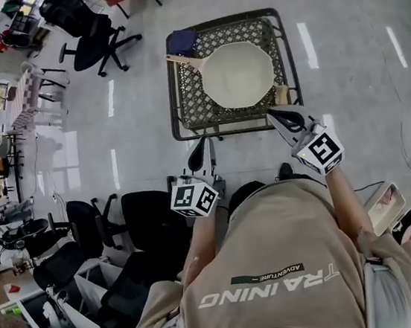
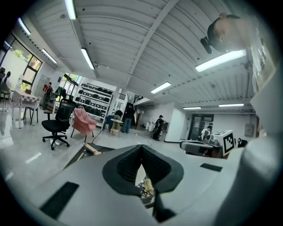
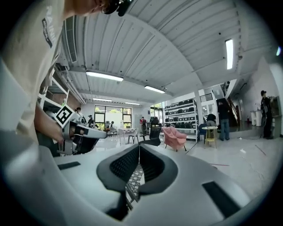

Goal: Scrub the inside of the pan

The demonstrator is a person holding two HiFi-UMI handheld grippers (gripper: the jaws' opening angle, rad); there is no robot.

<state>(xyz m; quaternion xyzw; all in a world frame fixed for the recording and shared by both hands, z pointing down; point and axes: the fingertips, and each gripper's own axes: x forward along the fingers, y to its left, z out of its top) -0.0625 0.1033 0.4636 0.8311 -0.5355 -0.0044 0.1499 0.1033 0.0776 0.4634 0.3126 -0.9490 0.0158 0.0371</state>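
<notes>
A white pan [image 1: 237, 74] with a pale wooden handle [image 1: 184, 59] lies on a black wire-mesh table [image 1: 182, 102]. A yellowish sponge [image 1: 281, 95] rests on the mesh by the pan's right rim. It also shows through the gap below the left jaws [image 2: 147, 184]. My left gripper [image 1: 203, 142] hangs just short of the table's near edge, shut and holding nothing. My right gripper [image 1: 272, 114] is at the near right corner, close to the sponge, shut and empty. Both gripper views look out level across the room, with jaws meeting [image 2: 141, 148] [image 3: 139, 148].
A blue cloth [image 1: 183, 42] lies at the table's far left corner. Black office chairs [image 1: 96, 42] stand far left and several more [image 1: 116, 224] beside me on the left. A pink armchair [image 3: 174, 137] and shelving stand further off, with people about.
</notes>
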